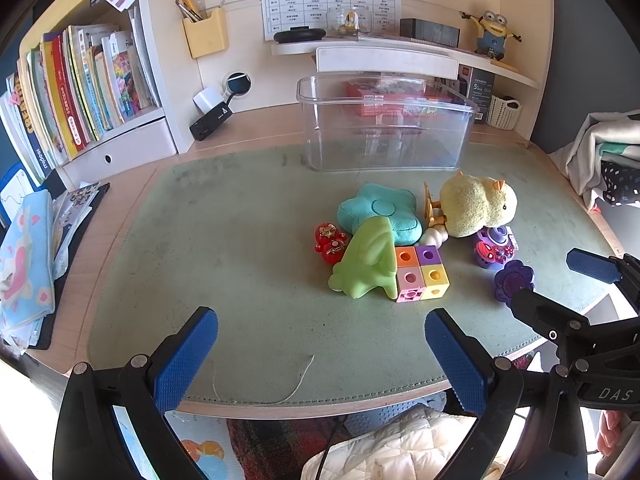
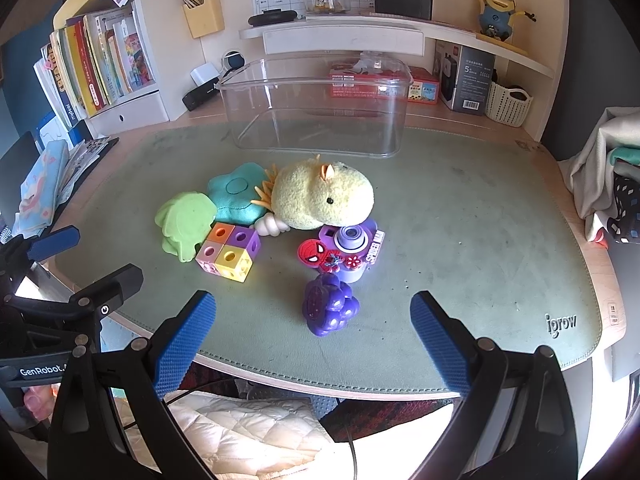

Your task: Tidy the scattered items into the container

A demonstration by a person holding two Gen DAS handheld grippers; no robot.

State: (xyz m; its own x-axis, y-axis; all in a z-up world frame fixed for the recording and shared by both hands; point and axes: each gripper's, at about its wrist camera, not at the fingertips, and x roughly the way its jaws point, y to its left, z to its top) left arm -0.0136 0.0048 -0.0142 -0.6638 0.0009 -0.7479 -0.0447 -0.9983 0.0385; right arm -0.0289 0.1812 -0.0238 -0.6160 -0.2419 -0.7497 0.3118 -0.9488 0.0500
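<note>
A clear plastic container [image 1: 384,136] [image 2: 316,108] stands empty at the back of the green desk mat [image 1: 240,280] [image 2: 460,240]. In front of it lies a heap of toys: a yellow plush chick [image 1: 476,204] [image 2: 324,196], a teal plush star [image 1: 380,216] [image 2: 236,192], a green foam toy [image 1: 368,260] [image 2: 184,220], a block of coloured cubes [image 1: 420,276] [image 2: 228,252], a purple toy camera [image 1: 494,246] [image 2: 352,244], purple toy grapes [image 1: 514,280] [image 2: 328,308] and red charms [image 1: 330,240]. My left gripper [image 1: 320,344] is open, short of the heap. My right gripper [image 2: 312,328] is open, just before the grapes.
Books [image 1: 80,92] fill a shelf at the left. A Minion figure [image 1: 494,32] and boxes sit on the back shelf, and a white basket [image 2: 508,104] is at the right. Folded clothes [image 2: 612,184] are piled at the right edge. Papers and a blue cloth [image 1: 24,264] lie left.
</note>
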